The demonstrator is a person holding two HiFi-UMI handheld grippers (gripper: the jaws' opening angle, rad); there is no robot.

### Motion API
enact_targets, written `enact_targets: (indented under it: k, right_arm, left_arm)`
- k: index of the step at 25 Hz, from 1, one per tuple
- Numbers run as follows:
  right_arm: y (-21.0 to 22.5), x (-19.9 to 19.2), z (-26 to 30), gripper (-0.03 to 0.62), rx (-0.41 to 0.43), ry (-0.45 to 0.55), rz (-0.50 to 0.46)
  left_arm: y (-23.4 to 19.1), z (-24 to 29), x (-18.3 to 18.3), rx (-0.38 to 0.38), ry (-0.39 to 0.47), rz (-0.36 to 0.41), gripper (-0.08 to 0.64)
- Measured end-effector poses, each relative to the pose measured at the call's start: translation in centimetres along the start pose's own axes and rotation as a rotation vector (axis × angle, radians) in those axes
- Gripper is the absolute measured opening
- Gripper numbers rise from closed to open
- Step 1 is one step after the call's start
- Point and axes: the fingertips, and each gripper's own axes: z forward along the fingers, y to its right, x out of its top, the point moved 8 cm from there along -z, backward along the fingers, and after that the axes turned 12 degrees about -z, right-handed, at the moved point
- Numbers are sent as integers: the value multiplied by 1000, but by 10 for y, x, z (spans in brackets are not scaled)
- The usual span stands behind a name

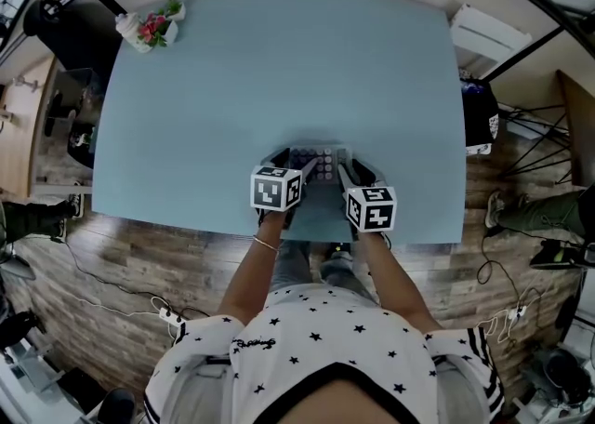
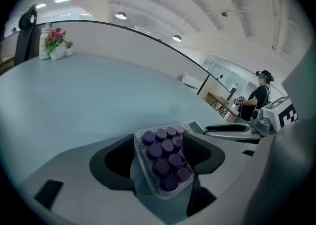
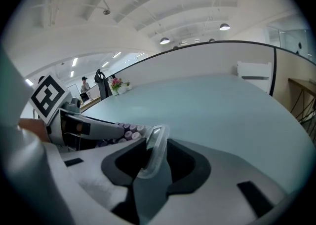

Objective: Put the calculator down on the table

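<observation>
calculator (image 1: 321,165) low centre of head view, nr tabletop (image 1: 279,59) front edge. left gripper (image 2: 160,157) clamped on it; right gripper (image 3: 157,165) jaws apart round its rim. Risk: one-sided hold, so it could pivot, drop, or slide off the edge.

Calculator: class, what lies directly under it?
The light blue table lies beneath the calculator, by the table's near edge. Its own body covers the spot below, so whether it touches the table cannot be seen.

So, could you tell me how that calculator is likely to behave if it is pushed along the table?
The calculator looks rigid: its clear casing shows a straight edge in the right gripper view. It is thin and flat, so probably light and unlikely to tip or roll once laid down. The glossy plastic may slide easily on the smooth table.
</observation>
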Motion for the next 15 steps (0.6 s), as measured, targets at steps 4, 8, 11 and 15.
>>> enact_targets:
  k: [4, 8, 11, 15]
  right_arm:
    - [1, 2, -1, 135, -21, 14, -18]
    - [4, 6, -9, 163, -45, 59, -20]
    - [4, 10, -18, 163, -43, 92, -5]
    - [2, 15, -28, 160, -27, 140, 15]
  left_arm:
    - [0, -1, -1, 0, 24, -7, 311]
    - [0, -8, -5, 14, 54, -38, 311]
    - [3, -19, -2, 10, 110, -22, 310]
    - [8, -34, 4, 3, 188, -5, 308]
